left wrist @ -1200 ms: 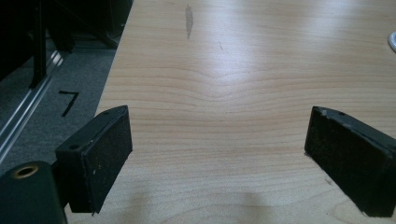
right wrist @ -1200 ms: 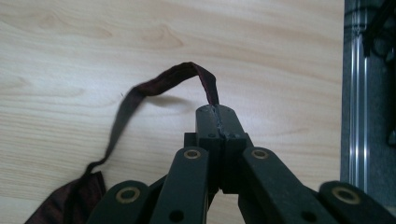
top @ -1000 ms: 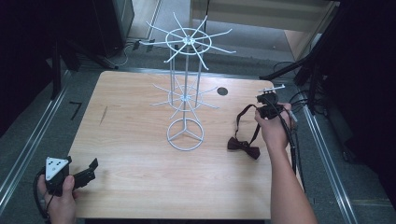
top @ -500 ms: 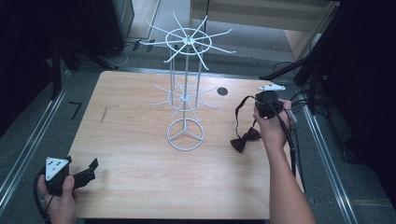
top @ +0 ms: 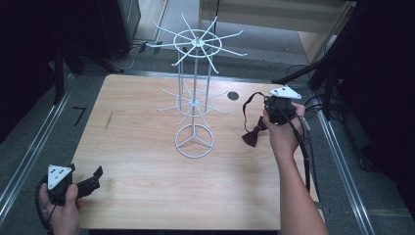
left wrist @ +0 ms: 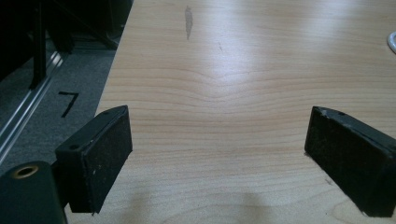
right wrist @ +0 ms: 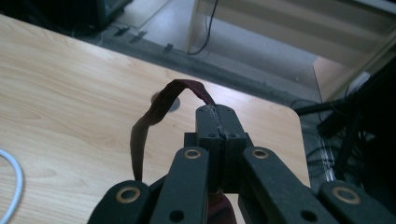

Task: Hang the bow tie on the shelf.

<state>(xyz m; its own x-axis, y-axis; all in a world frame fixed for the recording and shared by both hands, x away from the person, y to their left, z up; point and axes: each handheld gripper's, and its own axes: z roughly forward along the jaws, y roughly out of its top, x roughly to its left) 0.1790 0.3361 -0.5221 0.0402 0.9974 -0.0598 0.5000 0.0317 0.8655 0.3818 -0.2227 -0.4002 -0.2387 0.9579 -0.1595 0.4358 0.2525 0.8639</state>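
High view is showing me holding a bow tie [top: 253, 135] off the table [top: 147, 196] near its right edge, about midway along that edge. My right gripper [top: 272, 105] is clamped together on the strap [top: 248, 102], and the tie is hanging below it with its long axis running steeply down, the bow at the bottom end and tipped a little toward the table's near edge. The bow is looking dark maroon, soft cloth, pinched at the middle into two flared wings; I cannot tell whether its lowest tip is brushing the wood. The strap is showing as a thin dark ribbon arching up in a loop toward the far edge; in the right gripper view it [right wrist: 154, 112] is curving over and coming down into my shut black jaws.

My left gripper [top: 90, 180] is resting over the near left corner, its jaws standing wide apart with bare wood between them; the pads [left wrist: 105, 154] are looking matte black, blocky and faintly speckled.

A white wire rack [top: 195, 98] is standing around the table's middle, with a ring base and thin radiating hooks. The tabletop is pale woodgrain laminate with rounded corners.
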